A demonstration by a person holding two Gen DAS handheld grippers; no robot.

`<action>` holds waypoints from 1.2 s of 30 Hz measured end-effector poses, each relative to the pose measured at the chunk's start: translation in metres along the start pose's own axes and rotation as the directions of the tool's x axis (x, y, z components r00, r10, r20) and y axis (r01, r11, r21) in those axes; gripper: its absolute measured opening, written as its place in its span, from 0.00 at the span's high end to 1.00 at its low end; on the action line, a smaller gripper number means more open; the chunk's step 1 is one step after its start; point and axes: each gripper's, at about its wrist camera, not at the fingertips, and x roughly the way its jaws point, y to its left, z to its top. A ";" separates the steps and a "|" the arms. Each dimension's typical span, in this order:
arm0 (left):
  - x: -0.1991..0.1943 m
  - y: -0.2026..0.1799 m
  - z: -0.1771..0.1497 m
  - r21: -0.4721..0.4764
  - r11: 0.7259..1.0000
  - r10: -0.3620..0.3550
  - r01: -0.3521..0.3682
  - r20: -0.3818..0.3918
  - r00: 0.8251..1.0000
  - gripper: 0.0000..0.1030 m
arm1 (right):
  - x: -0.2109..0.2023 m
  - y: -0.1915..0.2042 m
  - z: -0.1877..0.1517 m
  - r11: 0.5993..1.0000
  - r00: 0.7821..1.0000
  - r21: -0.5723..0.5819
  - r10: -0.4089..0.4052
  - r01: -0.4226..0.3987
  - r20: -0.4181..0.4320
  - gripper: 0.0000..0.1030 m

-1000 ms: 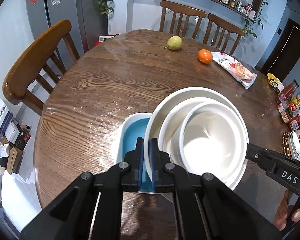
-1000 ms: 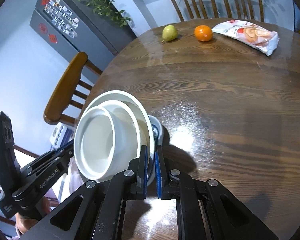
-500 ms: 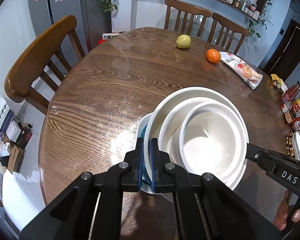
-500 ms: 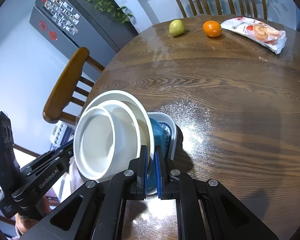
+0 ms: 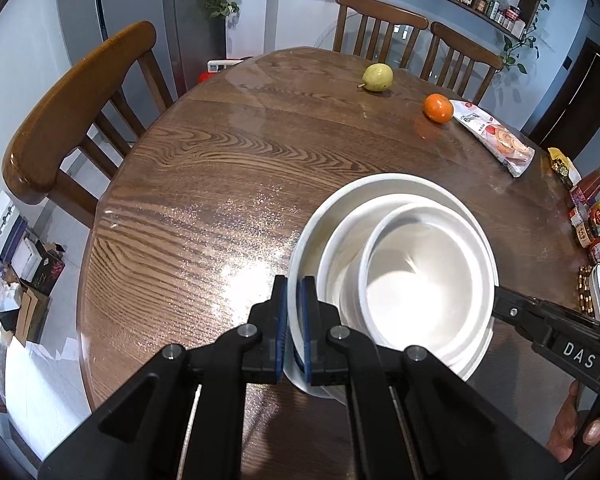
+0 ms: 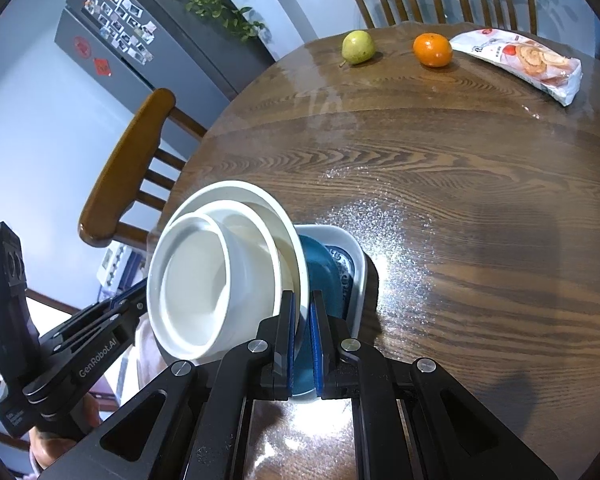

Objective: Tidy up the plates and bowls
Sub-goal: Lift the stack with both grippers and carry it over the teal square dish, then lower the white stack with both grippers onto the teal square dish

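We see a nested stack of white dishes: a wide white plate (image 5: 312,232) carrying a mid-sized white bowl (image 5: 340,232), with a smaller white bowl (image 5: 424,280) sitting inside that. The left gripper (image 5: 294,320) has its fingers clenched on the near-left rim of the white plate, the blue pads pressing it from both sides. In the right wrist view the right gripper (image 6: 302,340) has its fingers clamped on the opposite rim of the same stack, and a blue dish (image 6: 320,276) shows between and beyond the pads, so we cannot tell whether they pinch the plate alone or the blue dish with it. That blue dish lies under the white stack inside a white dish with a blue patterned inner wall (image 6: 354,268), which rests on the round wooden desk (image 5: 204,184).

The stack looks tilted in both views and sits at the near edge of the desk, close to a wooden chair (image 5: 76,108). Well apart, at the far side of the desk, lie a green pear (image 5: 377,77), an orange (image 5: 438,107) and a snack packet (image 5: 496,136) just beside the orange. Bottles and jars (image 5: 592,216) crowd the right edge in the left wrist view. A hand (image 5: 572,440) shows at the lower right there, holding the other gripper's handle
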 end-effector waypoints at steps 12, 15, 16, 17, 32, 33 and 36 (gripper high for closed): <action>0.018 0.004 0.004 0.001 1.000 -0.010 0.010 -0.043 0.999 0.98 | 0.013 -0.002 0.004 1.000 0.999 0.013 -0.022 0.023 -0.024 0.90; 0.022 0.004 0.006 0.001 1.000 -0.011 0.011 -0.053 0.999 0.98 | 0.017 -0.003 0.006 0.999 0.999 0.019 -0.026 0.027 -0.030 0.90; 0.024 0.004 0.007 0.001 1.000 -0.012 0.012 -0.057 0.998 0.98 | 0.018 -0.003 0.007 0.999 0.999 0.022 -0.027 0.028 -0.032 0.90; 0.026 0.005 0.007 0.000 1.000 -0.013 0.013 -0.063 0.998 0.98 | 0.019 -0.004 0.007 0.999 0.999 0.025 -0.029 0.030 -0.035 0.90; 0.036 0.002 0.014 0.011 1.000 -0.014 0.015 -0.091 0.996 0.98 | 0.027 -0.010 0.012 0.998 0.998 0.048 -0.034 0.037 -0.054 0.90; 0.036 0.001 0.015 0.012 1.000 -0.014 0.015 -0.091 0.996 0.98 | 0.027 -0.011 0.013 0.998 0.998 0.052 -0.033 0.036 -0.054 0.90; 0.037 0.000 0.016 0.018 1.000 -0.011 0.013 -0.090 0.996 0.98 | 0.028 -0.011 0.013 0.998 0.998 0.056 -0.036 0.039 -0.053 0.90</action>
